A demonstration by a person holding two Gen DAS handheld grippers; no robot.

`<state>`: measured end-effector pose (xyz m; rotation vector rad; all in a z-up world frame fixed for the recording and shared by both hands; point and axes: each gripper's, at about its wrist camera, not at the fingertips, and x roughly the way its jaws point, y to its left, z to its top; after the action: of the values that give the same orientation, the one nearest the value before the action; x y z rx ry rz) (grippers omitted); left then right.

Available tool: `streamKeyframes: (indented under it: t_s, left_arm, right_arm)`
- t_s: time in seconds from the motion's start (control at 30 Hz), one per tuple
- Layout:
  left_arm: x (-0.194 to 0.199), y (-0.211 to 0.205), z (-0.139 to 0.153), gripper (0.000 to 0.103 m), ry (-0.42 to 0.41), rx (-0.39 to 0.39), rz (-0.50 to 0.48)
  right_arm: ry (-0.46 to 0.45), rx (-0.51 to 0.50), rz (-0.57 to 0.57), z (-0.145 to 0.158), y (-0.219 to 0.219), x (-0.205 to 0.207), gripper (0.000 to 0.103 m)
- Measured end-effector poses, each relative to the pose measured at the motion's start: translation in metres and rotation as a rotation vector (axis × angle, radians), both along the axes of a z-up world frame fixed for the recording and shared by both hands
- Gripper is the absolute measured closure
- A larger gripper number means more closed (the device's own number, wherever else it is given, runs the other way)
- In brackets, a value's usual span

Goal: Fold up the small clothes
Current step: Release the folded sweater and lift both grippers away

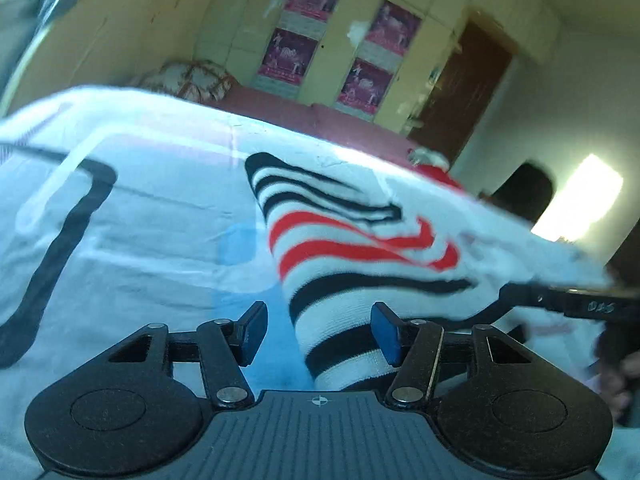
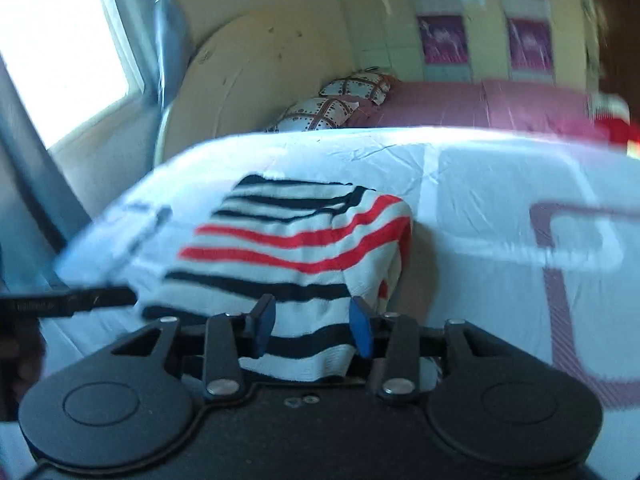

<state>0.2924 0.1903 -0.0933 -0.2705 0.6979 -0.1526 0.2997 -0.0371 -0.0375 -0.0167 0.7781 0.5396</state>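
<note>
The soft, light striped garment (image 1: 360, 248) lies on the bed (image 1: 160, 208), its near hem between the spread fingers of both left gripper (image 1: 319, 334) and right gripper (image 2: 312, 330); grasp at hem corners.

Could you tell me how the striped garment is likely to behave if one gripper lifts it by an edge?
The striped garment looks like soft ribbed knit, so it would probably sag and drape rather than hold shape. It lies rumpled and partly folded on the white sheet, so layers may slide apart. It seems light; open jaws of the right gripper flank its hem.
</note>
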Motion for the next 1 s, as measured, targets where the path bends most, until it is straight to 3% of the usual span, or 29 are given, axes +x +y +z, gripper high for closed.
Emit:
streamKeyframes:
  t_s: [0.03,0.07,0.1,0.17,0.2,0.23,0.3,0.37,0.4,0.53,0.67,0.77,1.0]
  left_arm:
    - [0.009,-0.01,-0.011,0.042,0.035,0.041,-0.009]
    - [0.015,-0.016,-0.019,0.023,0.051,0.057,0.008]
    - [0.017,-0.015,-0.024,0.011,0.055,0.041,0.048]
    - [0.019,-0.004,-0.026,0.009,0.071,-0.032,0.088]
    - [0.018,-0.001,-0.025,0.009,0.069,-0.052,0.095]
    - [0.015,0.0,-0.025,0.009,0.067,-0.047,0.099]
    - [0.006,-0.003,-0.012,0.009,0.051,-0.003,0.107]
    - [-0.014,-0.002,0.007,0.007,0.001,0.03,0.119]
    - [-0.023,-0.001,0.01,0.0,-0.013,0.044,0.128]
    - [-0.065,-0.012,0.045,0.0,-0.042,0.082,0.144]
    - [-0.117,-0.03,0.074,0.0,-0.109,0.131,0.149]
    - [-0.153,-0.045,0.088,0.0,-0.118,0.113,0.175]
    - [-0.236,-0.09,0.111,0.0,-0.166,0.123,0.183]
  right_arm:
    - [0.008,-0.067,-0.007,-0.01,0.007,0.007,0.062]
    - [0.032,-0.17,-0.034,-0.027,0.015,0.013,0.057]
    - [0.037,-0.194,-0.051,-0.037,0.019,0.017,0.05]
    - [0.127,-0.086,-0.1,-0.046,0.016,0.029,0.049]
    - [0.151,-0.057,-0.128,-0.049,0.012,0.034,0.036]
    - [0.157,-0.058,-0.155,-0.05,0.009,0.036,0.028]
    - [0.163,-0.035,-0.19,-0.043,0.001,0.032,0.031]
    - [0.118,0.004,-0.221,-0.025,-0.002,0.013,0.023]
    - [0.101,0.024,-0.225,-0.017,-0.006,0.006,0.016]
    - [0.046,0.058,-0.21,0.018,-0.03,-0.031,0.001]
    - [-0.01,0.074,-0.236,0.047,-0.052,-0.071,0.001]
    - [-0.023,0.057,-0.278,0.06,-0.067,-0.106,0.001]
    - [-0.129,-0.013,-0.246,0.075,-0.076,-0.195,0.001]
